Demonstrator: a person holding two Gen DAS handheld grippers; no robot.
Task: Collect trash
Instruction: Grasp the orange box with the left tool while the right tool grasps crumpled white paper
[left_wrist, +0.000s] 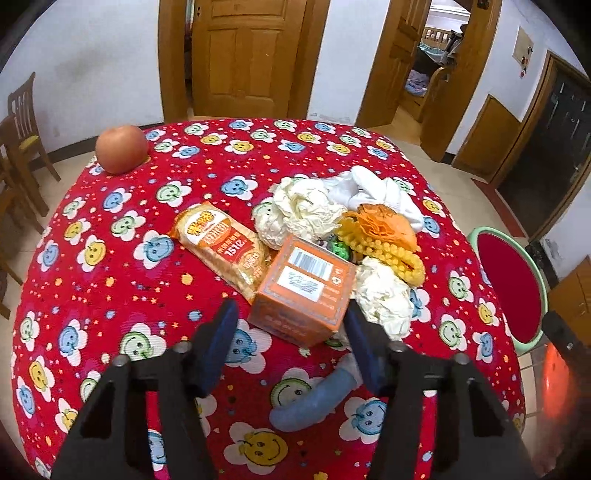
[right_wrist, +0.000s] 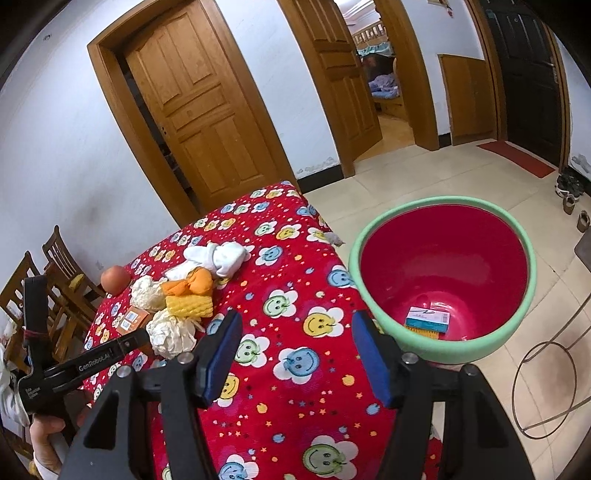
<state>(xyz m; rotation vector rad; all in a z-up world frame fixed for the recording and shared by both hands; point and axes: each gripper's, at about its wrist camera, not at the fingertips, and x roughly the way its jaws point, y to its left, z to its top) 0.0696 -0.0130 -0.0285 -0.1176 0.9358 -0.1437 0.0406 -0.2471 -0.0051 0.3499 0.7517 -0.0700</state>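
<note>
My left gripper (left_wrist: 291, 317) gapes wide before one orange box (left_wrist: 304, 291); two crumpled paper balls (left_wrist: 303, 210) lie nearby. My right gripper (right_wrist: 295, 347) hangs open, empty, beside one bin (right_wrist: 513, 332) holding one carton (right_wrist: 428, 319).

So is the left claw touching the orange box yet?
Apart. The left wrist view shows the left claw open, with red cloth visible between its left finger and the orange box.

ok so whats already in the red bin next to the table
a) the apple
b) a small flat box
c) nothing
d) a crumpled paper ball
b: the right wrist view shows a small flat box lying on the bottom of the red bin, while the apple and the crumpled paper balls are on the table.
</note>
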